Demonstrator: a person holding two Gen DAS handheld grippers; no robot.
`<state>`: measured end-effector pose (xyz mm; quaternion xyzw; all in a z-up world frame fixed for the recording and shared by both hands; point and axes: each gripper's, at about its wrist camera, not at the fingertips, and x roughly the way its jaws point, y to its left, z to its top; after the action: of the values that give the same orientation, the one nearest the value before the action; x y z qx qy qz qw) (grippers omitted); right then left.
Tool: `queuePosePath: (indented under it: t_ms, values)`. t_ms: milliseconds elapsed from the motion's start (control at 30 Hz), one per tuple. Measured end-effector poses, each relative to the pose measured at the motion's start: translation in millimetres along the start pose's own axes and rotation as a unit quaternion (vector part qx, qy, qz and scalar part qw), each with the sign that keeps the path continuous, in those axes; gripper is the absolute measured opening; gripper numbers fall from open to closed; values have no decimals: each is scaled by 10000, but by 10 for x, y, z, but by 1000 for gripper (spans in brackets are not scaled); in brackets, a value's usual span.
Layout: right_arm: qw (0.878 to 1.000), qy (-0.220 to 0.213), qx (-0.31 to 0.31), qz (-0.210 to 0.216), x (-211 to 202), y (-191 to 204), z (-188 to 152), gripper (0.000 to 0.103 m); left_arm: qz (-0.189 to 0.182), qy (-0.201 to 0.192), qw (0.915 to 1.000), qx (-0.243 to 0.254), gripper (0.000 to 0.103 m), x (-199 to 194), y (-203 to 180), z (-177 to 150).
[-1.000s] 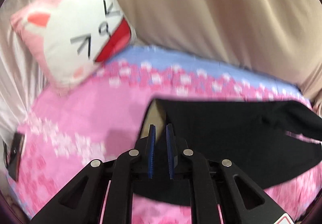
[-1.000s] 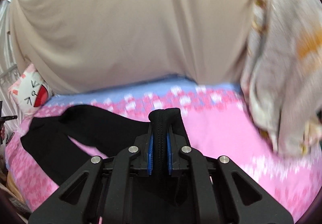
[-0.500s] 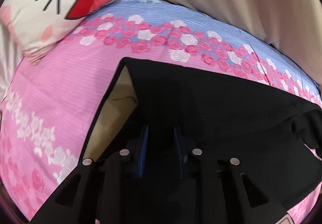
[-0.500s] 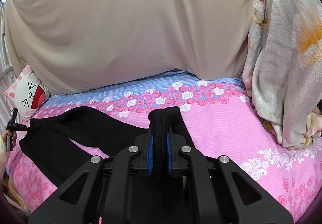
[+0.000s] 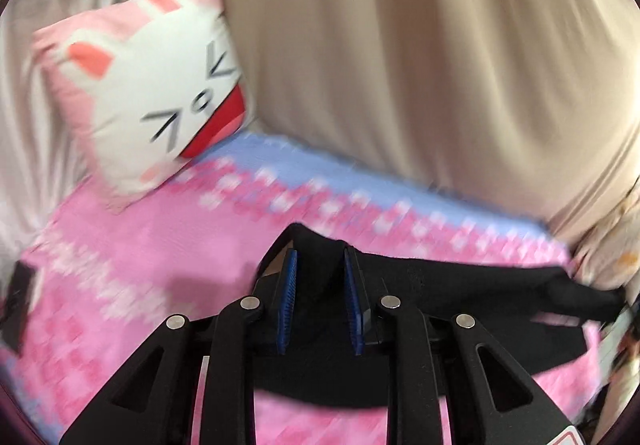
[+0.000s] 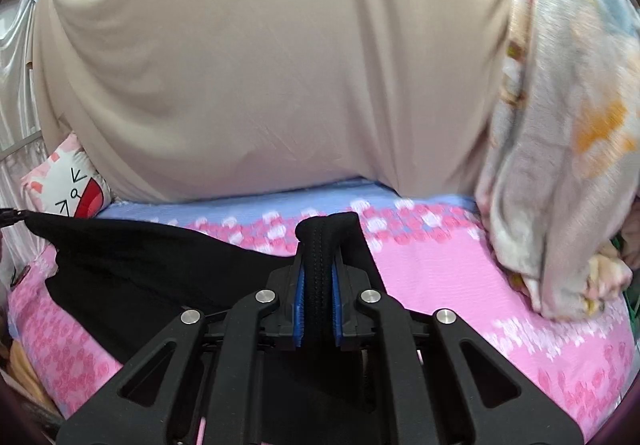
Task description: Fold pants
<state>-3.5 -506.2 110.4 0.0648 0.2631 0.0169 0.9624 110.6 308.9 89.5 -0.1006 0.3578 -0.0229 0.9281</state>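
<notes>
Black pants (image 5: 460, 297) lie stretched across a pink flowered bedsheet (image 5: 132, 285). In the left wrist view my left gripper (image 5: 318, 265) stands with its blue pads (image 5: 289, 285) apart, a fold of the black fabric rising between them without being pinched. In the right wrist view my right gripper (image 6: 318, 265) is shut on the pants' thick ribbed edge (image 6: 320, 245), which sticks up past the fingertips. The rest of the pants (image 6: 132, 269) trails off to the left over the bed.
A cat-face pillow (image 5: 156, 93) leans at the bed's far left corner and shows in the right wrist view (image 6: 68, 189). A beige sheet (image 6: 260, 65) hangs behind the bed. A pale patterned blanket (image 6: 560, 149) hangs at the right. A dark object (image 5: 16, 297) lies at the bed's left edge.
My left gripper opened from shut, dipped close to the pants, then drew back with its jaws wider. My right gripper kept its hold and barely moved.
</notes>
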Motion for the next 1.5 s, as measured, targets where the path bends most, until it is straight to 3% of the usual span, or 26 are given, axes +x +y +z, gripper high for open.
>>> queuePosePath:
  t_ms: [67,200,233,300,367,500,633,700,733,800,833,867,933,1000,1100,1200,1233,1300,1400,1467,1500]
  values:
    - [9994,317,79,-88,68,-114,-234,9,407,507,9978,108,21,214,152,-337]
    - [9948,988,141,-226,277,-240,-773,9,925,1491,9844,96,22,915,441,-1000]
    - [9930,1135,135,-285,314,-257,-891,9,976,1535,9833,84,22,1010,472,-1083]
    - [9912,1267,226,-311,334,-304,-1039,10,1032,1214,9871,155,22,986,442,-1114]
    - [9908,1264,377,-302,337,-352,-1094,10,1053,1252,9865,72,22,978,426,-1053]
    - [9940,920,416,-411,356,-363,-814,10,1128,1207,9860,236,22,951,347,-841]
    - [9990,-386,89,-212,-27,-127,-51,10,1195,1157,9856,307,22,942,271,-734]
    - [9946,-1027,-129,25,-356,-14,140,10,1307,1258,9827,360,22,994,257,-807]
    - [9941,-1041,-286,-58,-390,-4,117,10,1329,1286,9821,357,22,1012,269,-849]
    - [9971,-480,-455,-377,-250,-129,-116,13,1353,1346,9811,322,22,1048,305,-965]
    - [9986,179,-260,-424,-82,-334,-383,16,1335,1331,9816,303,23,1052,321,-1028]
    - [9951,810,-60,-570,47,-520,-675,16,1315,1286,9825,303,23,1041,325,-1060]
    - [9861,1433,166,-830,73,-685,-1079,21,1235,1251,9840,303,23,1004,328,-1100]
    - [9811,1546,383,-1095,-63,-750,-1318,27,1207,1299,9835,353,24,966,321,-1107]
    - [9805,1221,935,-1221,-355,-803,-1365,56,1216,1359,9826,343,26,924,330,-1076]
    - [9819,739,1378,-1065,-575,-820,-1139,59,1242,1285,9837,195,27,808,342,-1008]
    - [9798,689,1601,-981,-599,-814,-1035,65,1305,1197,9841,133,27,731,346,-977]
    - [9749,799,1865,-919,-548,-826,-917,78,1531,976,9833,104,27,550,357,-908]
    - [9600,1236,2455,-536,-276,-907,-920,84,1718,755,9822,-46,27,289,394,-828]
    - [9435,1651,2840,-431,-54,-973,-1017,79,1718,671,9828,-43,27,176,329,-801]
    - [9404,1775,2884,-310,18,-971,-1054,42,1669,647,9838,14,27,146,274,-803]
